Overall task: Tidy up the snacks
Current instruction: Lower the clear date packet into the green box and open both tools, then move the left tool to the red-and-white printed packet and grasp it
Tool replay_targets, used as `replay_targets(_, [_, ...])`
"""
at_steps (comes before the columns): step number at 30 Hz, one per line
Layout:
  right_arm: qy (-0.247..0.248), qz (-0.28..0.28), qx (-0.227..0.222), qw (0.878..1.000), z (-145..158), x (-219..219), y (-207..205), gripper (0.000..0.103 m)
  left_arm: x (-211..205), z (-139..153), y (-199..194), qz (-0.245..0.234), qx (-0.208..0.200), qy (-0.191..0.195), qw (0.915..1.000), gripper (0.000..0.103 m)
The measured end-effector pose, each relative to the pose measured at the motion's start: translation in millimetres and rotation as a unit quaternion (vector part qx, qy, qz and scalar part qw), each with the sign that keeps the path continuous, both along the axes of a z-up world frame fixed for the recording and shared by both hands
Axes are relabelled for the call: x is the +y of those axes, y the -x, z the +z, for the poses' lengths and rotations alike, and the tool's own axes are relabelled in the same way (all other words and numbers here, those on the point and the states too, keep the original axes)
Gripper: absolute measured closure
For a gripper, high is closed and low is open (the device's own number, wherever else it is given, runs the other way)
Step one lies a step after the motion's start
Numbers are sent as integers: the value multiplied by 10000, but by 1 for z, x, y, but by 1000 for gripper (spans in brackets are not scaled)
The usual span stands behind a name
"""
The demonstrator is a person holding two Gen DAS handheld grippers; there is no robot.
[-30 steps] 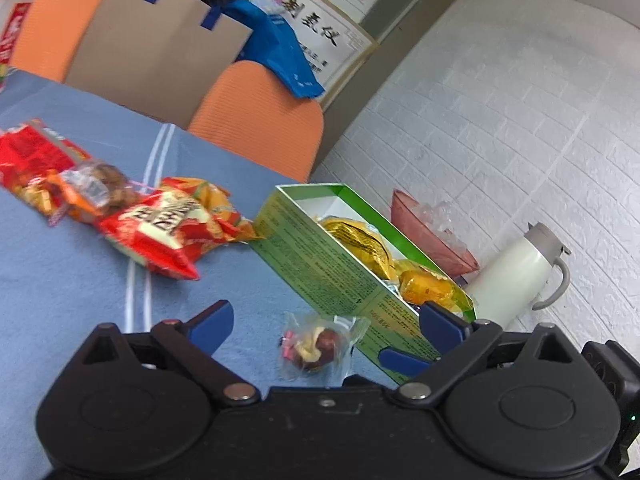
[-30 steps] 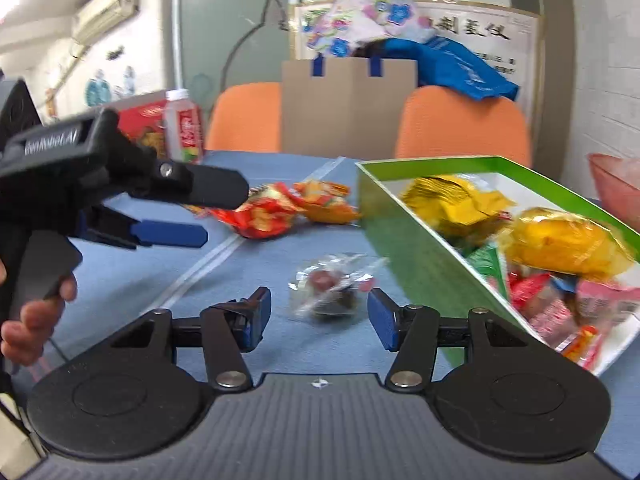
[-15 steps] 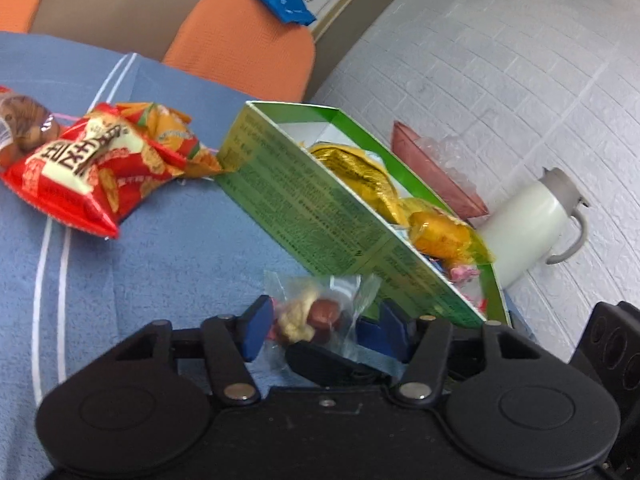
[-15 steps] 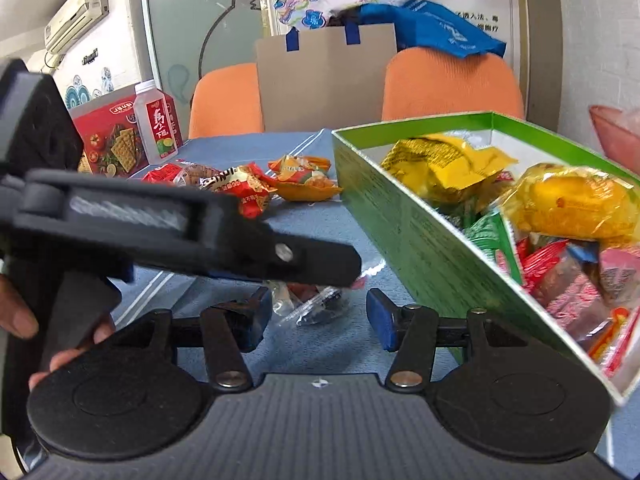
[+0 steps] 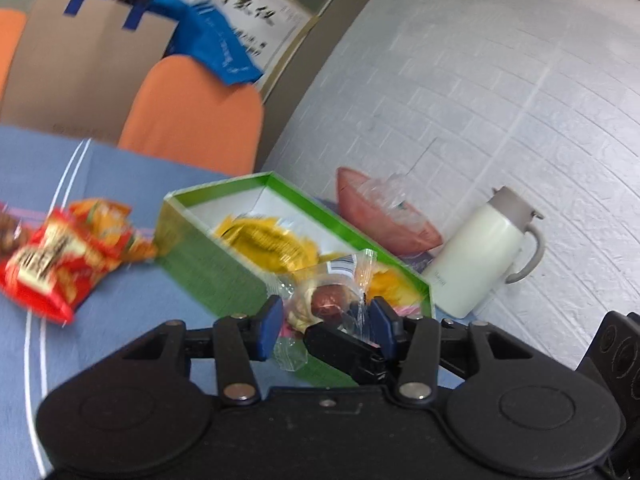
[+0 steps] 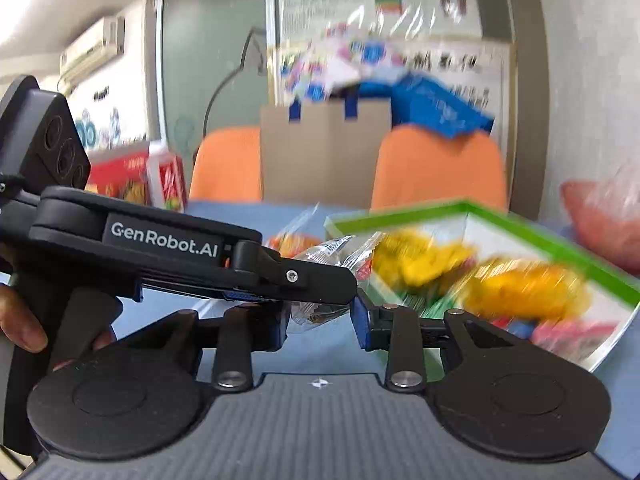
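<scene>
Reading "GenRobot.AI" on your left gripper [image 6: 320, 280], you have it clamped on the clear snack packet [image 5: 324, 300]; your right gripper [image 6: 320, 322], jaws just narrowed, flanks it without clear contact

Bright, even indoor light; both my fisheye views curve at the edges, and motion blur smears the snacks [image 6: 472, 276].
</scene>
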State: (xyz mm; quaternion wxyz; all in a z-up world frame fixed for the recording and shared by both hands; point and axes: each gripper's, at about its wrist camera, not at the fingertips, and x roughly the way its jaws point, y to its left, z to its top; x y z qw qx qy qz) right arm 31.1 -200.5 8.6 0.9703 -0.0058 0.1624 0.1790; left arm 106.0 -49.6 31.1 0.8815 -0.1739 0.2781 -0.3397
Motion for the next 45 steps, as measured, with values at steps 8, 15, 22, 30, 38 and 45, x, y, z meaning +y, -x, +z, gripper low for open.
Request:
replay_targets(8, [-61,-431,-289,9986,20,-33,-27,46,-44,19,-38,-294,-131,-8,9995,62])
replay_targets(15, [-372,-732,25,9966,15,-62,-63,46,-77,13,-82,-417,104,-206,9989,60])
replay_targets(22, [-390,-880,301,9949,7,-73,-85,47,-88,-2,-107,-337,280,-179,9989,45])
replay_targets(30, [-302,-1090,225,9933,0,-77,-72,0,-70,-1,-83,-120,206,-49,9997,0])
replay_targets(38, [-333,-866,-135,9956,1,-61,-27,0,-16,-1,-19,217,-76,162,9996,0])
replay_targets(45, [-149,-295,-130,9994,-1,-26,-9,0,53,-20,-5,1335,129,-261,9906,0])
